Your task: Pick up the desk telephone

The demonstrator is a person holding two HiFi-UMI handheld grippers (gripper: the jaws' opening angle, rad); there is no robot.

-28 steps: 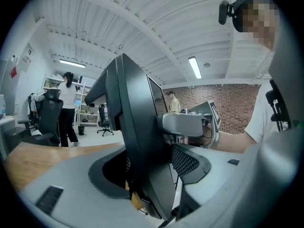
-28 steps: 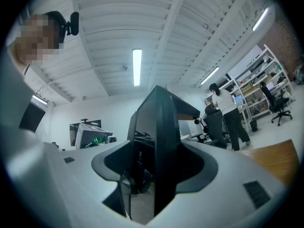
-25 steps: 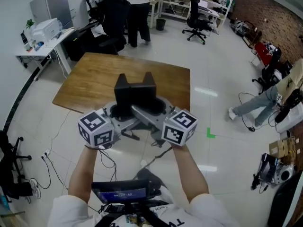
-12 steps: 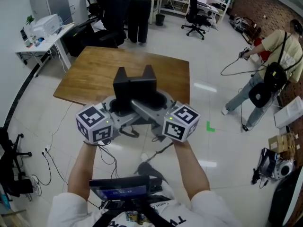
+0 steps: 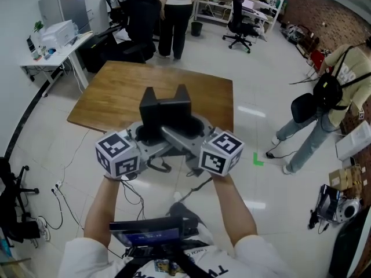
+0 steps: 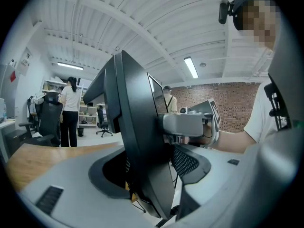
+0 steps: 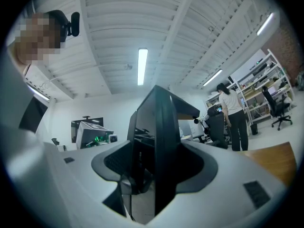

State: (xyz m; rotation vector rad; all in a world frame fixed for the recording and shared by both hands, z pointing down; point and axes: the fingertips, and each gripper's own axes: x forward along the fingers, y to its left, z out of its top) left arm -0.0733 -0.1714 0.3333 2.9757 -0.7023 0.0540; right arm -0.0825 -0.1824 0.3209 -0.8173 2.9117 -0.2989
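The black desk telephone [image 5: 166, 113] hangs in the air over the near edge of the wooden table [image 5: 110, 94], clamped from both sides. My left gripper [image 5: 146, 135] is shut on its left side and my right gripper [image 5: 194, 133] on its right side. In the left gripper view the telephone [image 6: 135, 127] stands edge-on between the grey jaws of my left gripper [image 6: 142, 175], with the other gripper's body behind it. The right gripper view shows the telephone [image 7: 159, 141] as a dark slab wedged in my right gripper [image 7: 156, 175].
A person with a backpack [image 5: 324, 94] walks on the floor at the right. Another person [image 5: 177, 10] stands beyond the table near an office chair [image 5: 239, 19]. A white desk with a printer [image 5: 55, 39] is at the far left. Cables [image 5: 64, 196] lie on the floor.
Both grippers keep the same hold on the telephone and shift only slightly over the table's edge. The person with the backpack has walked into the right side.
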